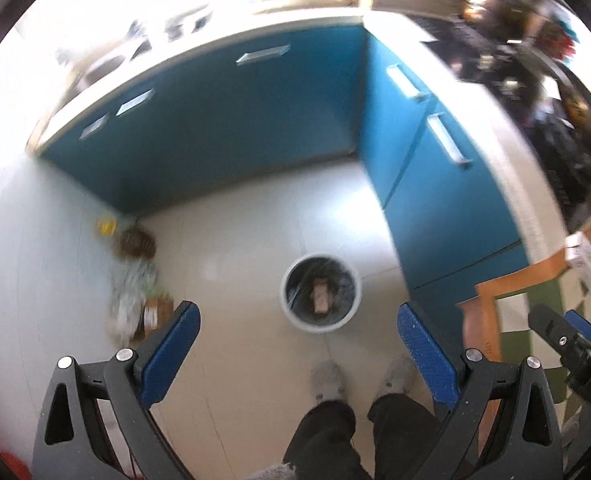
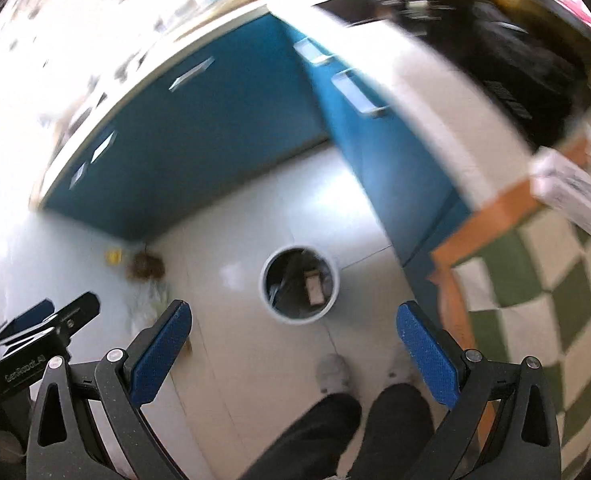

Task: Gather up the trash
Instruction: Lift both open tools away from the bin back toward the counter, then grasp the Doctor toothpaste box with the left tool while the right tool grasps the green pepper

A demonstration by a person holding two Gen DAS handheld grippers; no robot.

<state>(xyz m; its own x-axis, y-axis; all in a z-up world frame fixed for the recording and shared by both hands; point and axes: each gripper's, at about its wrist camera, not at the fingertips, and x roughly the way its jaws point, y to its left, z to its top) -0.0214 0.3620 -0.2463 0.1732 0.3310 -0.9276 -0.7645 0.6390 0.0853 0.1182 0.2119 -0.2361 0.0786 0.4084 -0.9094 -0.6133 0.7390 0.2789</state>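
Observation:
A round white trash bin (image 1: 321, 322) with a dark liner stands on the pale floor below me, with a brownish piece of trash (image 1: 321, 296) inside. It also shows in the right wrist view (image 2: 300, 317). My left gripper (image 1: 297, 354) is open and empty, held high above the floor near the bin. My right gripper (image 2: 293, 350) is open and empty too, beside the left one. A heap of trash (image 1: 135, 280) lies on the floor by the left wall: a brown clump, crumpled plastic and a small cardboard box. A yellow scrap (image 1: 105, 227) lies in the corner.
Blue cabinets (image 1: 231, 120) with silver handles run along the back and right. A wooden table with a green-and-white checked cloth (image 2: 535, 280) stands at the right, papers on it. The person's legs and grey slippers (image 1: 329, 382) are just below the bin.

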